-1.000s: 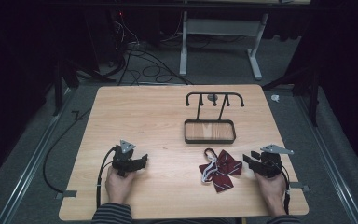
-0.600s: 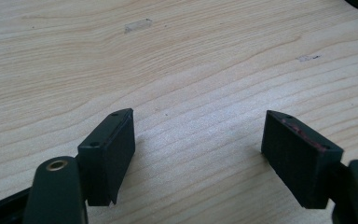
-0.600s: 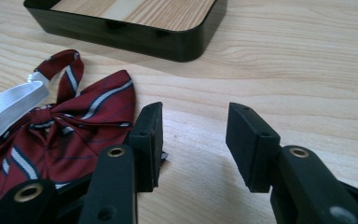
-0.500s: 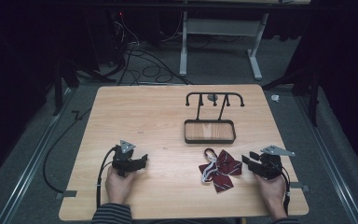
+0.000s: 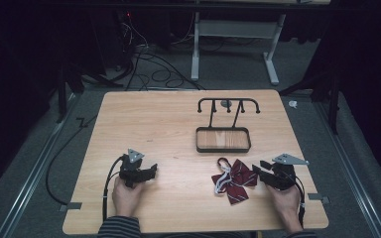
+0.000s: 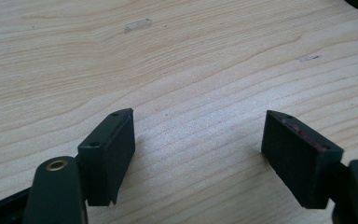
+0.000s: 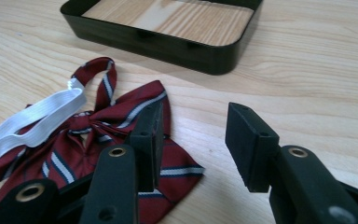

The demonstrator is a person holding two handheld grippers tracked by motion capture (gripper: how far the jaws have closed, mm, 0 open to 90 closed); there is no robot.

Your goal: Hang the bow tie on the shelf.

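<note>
Bow tie (image 5: 235,178) lay flat on the counter (image 5: 168,124) just before the tray (image 5: 223,140), within the right tool's (image 5: 259,171) reach; its jaws stood apart, one over the cloth, gripping nothing. Left tool (image 5: 151,169) waited wide over bare wood, likely idle.

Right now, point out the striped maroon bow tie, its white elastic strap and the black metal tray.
striped maroon bow tie (image 7: 135,105), right gripper view, upper wing
white elastic strap (image 7: 37,116), right gripper view, band middle
black metal tray (image 5: 223,149), high view, front rim
</note>
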